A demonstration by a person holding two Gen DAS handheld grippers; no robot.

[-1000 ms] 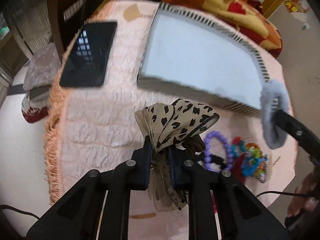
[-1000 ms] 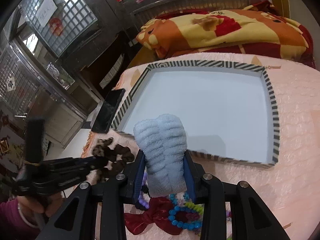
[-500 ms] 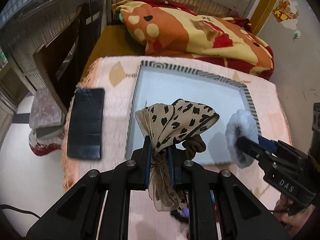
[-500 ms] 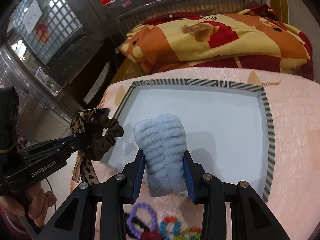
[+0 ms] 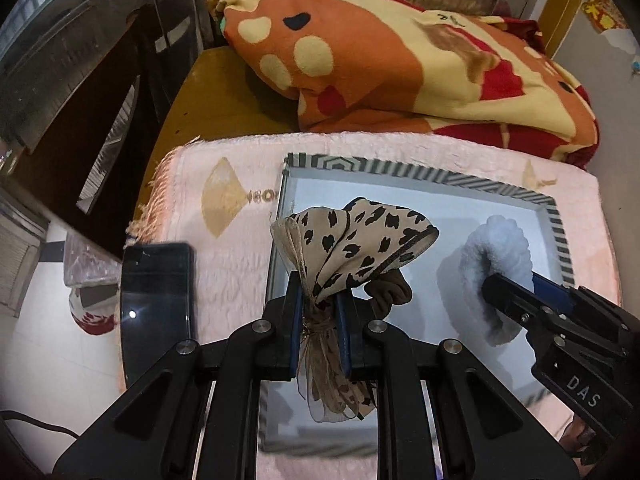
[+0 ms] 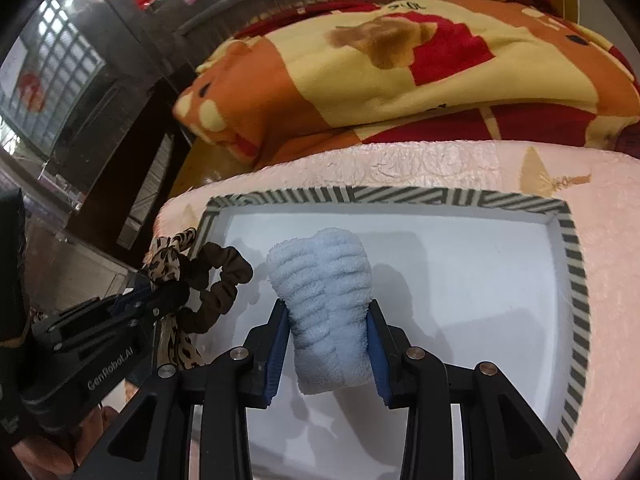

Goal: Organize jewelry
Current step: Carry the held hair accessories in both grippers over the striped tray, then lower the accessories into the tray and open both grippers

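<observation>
My left gripper is shut on a leopard-print bow scrunchie with a brown band, held above the left part of a white tray with a striped rim. My right gripper is shut on a fluffy light-blue scrunchie, held over the tray's middle. In the left wrist view the blue scrunchie hangs over the tray's right side. The left gripper shows at the left of the right wrist view.
The tray lies on a pink fringed cloth. A black phone lies on the cloth left of the tray. A folded orange, yellow and red blanket lies behind. Dark furniture stands at the left.
Both grippers have moved forward with their scrunchies, from before the tray's near edge to above its floor. The bead bracelets and red bow have left both views.
</observation>
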